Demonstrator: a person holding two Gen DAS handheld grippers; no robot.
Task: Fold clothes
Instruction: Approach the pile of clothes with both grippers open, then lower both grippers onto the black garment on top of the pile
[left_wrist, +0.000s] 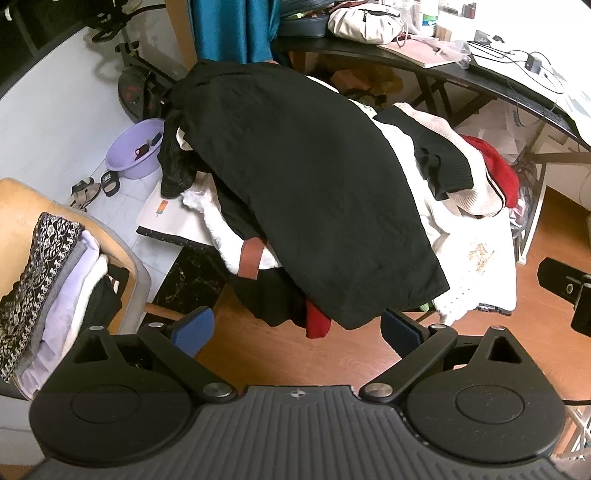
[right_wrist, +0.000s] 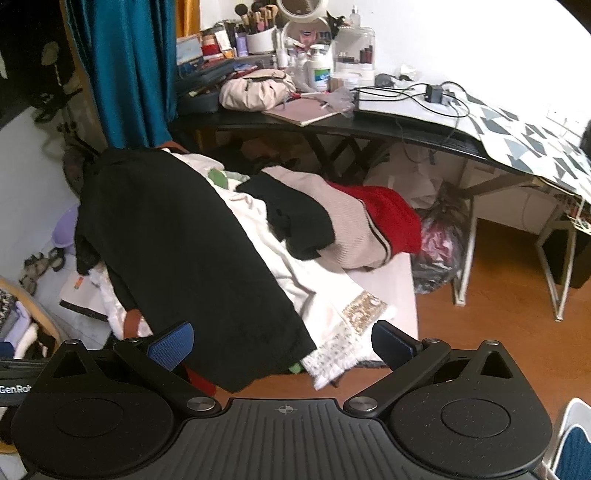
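Observation:
A large black garment (left_wrist: 303, 184) lies spread over a heap of clothes on a low table; it also shows in the right wrist view (right_wrist: 184, 251). Under it lie white clothes (left_wrist: 465, 236), a beige knit (right_wrist: 343, 229) and a red garment (right_wrist: 391, 218). My left gripper (left_wrist: 297, 332) is open and empty, just in front of the black garment's near hem. My right gripper (right_wrist: 282, 345) is open and empty, with the garment's lower corner and a white lace edge (right_wrist: 332, 358) between its fingers' line.
A stack of folded clothes (left_wrist: 62, 277) rests on a chair at the left. A purple basin (left_wrist: 135, 147) and sandals sit on the floor. A black desk (right_wrist: 369, 129) with cosmetics, a bag and cables stands behind. The other gripper (left_wrist: 569, 291) shows at the right.

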